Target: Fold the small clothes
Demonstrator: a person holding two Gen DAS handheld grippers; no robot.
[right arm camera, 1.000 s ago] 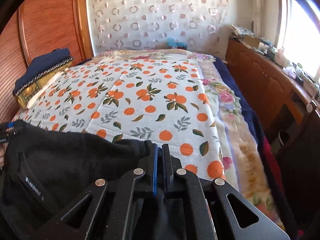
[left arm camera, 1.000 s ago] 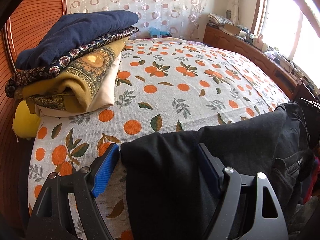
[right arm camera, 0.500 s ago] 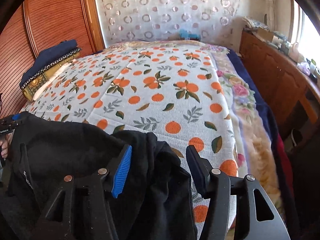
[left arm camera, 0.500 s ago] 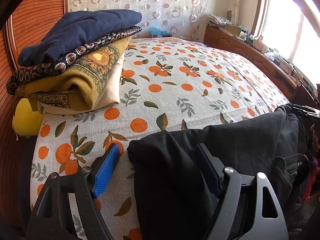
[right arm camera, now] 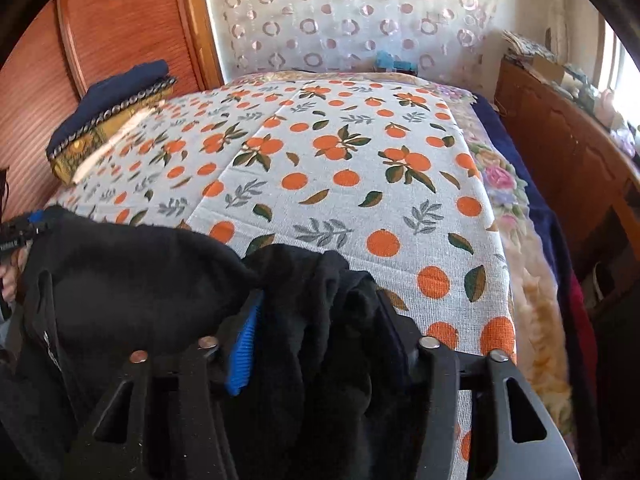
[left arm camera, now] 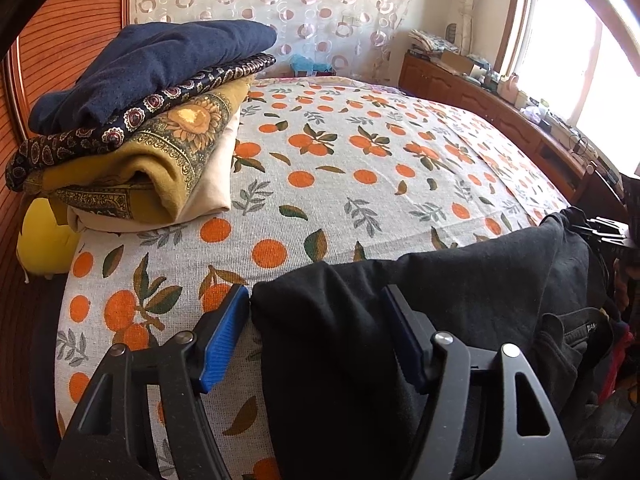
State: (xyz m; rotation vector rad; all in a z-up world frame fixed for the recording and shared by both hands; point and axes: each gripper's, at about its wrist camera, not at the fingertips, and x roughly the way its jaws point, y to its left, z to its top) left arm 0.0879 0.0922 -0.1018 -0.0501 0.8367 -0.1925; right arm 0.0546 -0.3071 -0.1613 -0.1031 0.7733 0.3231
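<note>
A black garment (left arm camera: pixel 460 292) lies over the near edge of the bed with the orange-print sheet (left arm camera: pixel 340 184). My left gripper (left arm camera: pixel 316 332) is open, its blue pads on either side of the garment's left corner. In the right wrist view the same black garment (right arm camera: pixel 132 280) is bunched at the bed's near edge. My right gripper (right arm camera: pixel 320 332) is open, with a bunched fold of the cloth lying between its jaws. The left gripper's tip shows at the far left of that view (right arm camera: pixel 24 226).
A stack of folded clothes (left arm camera: pixel 132 120) sits at the bed's far left by the wooden headboard (left arm camera: pixel 60 40), with a yellow object (left arm camera: pixel 44 244) beside it. A wooden cabinet (right arm camera: pixel 560 152) with clutter runs along the right under the window. A flowered blanket (right arm camera: pixel 516 216) edges the sheet.
My right gripper was shut on the black garment one second ago and has opened. The left gripper stayed open and shifted a little. The garment now rests on the bed edge.
</note>
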